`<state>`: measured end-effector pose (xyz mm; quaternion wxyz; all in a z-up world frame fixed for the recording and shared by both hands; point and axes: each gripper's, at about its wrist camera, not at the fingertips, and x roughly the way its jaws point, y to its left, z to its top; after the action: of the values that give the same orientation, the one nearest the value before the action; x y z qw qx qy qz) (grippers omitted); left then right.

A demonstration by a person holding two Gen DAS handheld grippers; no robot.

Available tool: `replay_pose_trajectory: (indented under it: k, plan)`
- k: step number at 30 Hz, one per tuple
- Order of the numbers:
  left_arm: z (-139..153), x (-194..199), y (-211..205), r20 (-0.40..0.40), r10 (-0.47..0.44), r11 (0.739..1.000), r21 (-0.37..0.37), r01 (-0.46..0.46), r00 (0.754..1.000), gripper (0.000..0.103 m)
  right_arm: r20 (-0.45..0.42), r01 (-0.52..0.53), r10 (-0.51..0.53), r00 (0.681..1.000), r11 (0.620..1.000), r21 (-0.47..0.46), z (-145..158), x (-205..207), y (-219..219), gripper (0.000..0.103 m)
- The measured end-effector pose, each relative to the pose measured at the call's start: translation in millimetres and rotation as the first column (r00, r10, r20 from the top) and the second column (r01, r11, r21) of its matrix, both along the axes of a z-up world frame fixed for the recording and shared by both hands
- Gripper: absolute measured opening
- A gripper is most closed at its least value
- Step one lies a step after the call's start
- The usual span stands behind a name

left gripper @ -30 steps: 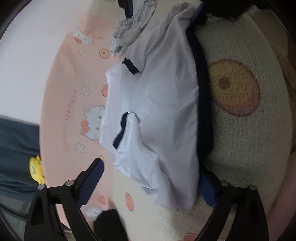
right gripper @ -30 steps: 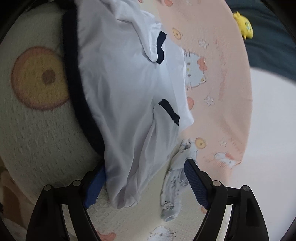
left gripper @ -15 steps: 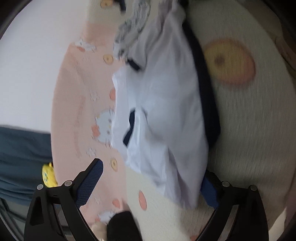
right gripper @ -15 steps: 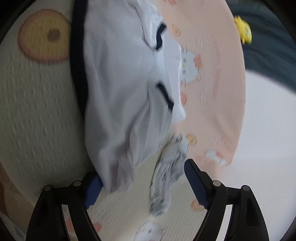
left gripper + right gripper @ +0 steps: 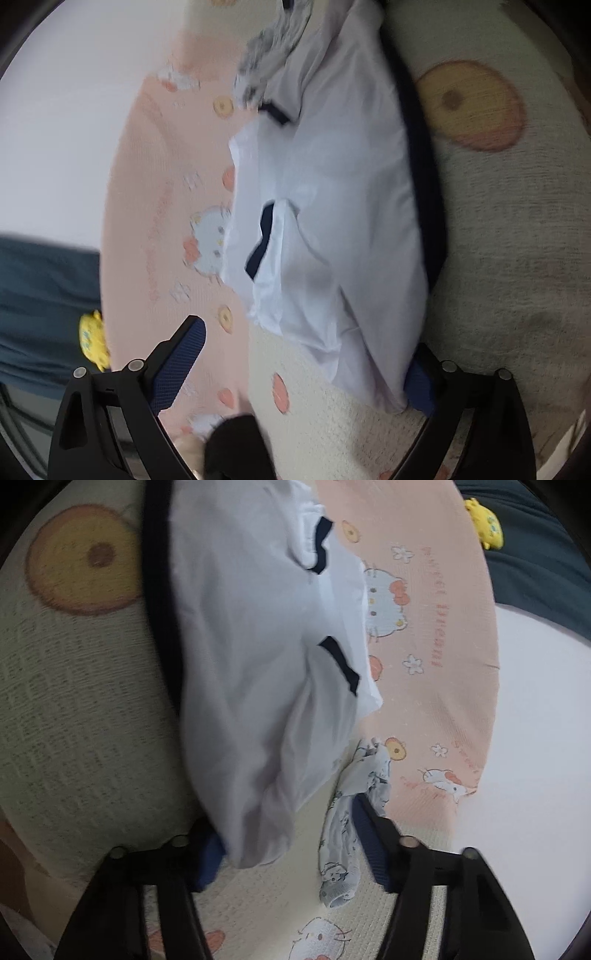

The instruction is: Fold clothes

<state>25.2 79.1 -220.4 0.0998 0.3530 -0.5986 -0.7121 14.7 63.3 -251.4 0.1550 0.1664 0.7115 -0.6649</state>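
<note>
White shirt (image 5: 258, 672) with navy trim lies folded on the cartoon-print blanket (image 5: 436, 686), its navy hem toward the blanket's cream side. Right claw (image 5: 288, 842) has just been closing; one shirt end sits between its jaws, pads not visibly pressing. Patterned small garment (image 5: 343, 849) lies just beside that end. Left claw (image 5: 306, 365) stands wide at the shirt's opposite end.

cartoon-print blanket (image 5: 424, 635) carries a white shirt (image 5: 251, 672) and patterned cloth (image 5: 343, 853).
</note>
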Motion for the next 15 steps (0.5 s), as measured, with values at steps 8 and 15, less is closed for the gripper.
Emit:
replay_pose_trajectory:
  k: [8, 15]
  plan:
    - [5.2, -3.6, -1.1, 0.021, 0.071, 0.992, 0.105, -0.073, 0.997, 0.088, -0.013, 0.017, -0.016, 1.000, 0.999, 0.052, -25.5, 14.8, 1.5, 0.010]
    - [13.5, -13.1, -5.2, 0.059, 0.138, 0.967, 0.208, -0.147, 0.989, 0.086, 0.007, 0.025, -0.026, 1.000, 0.999, 0.033, -21.1, 18.9, 5.8, 0.010]
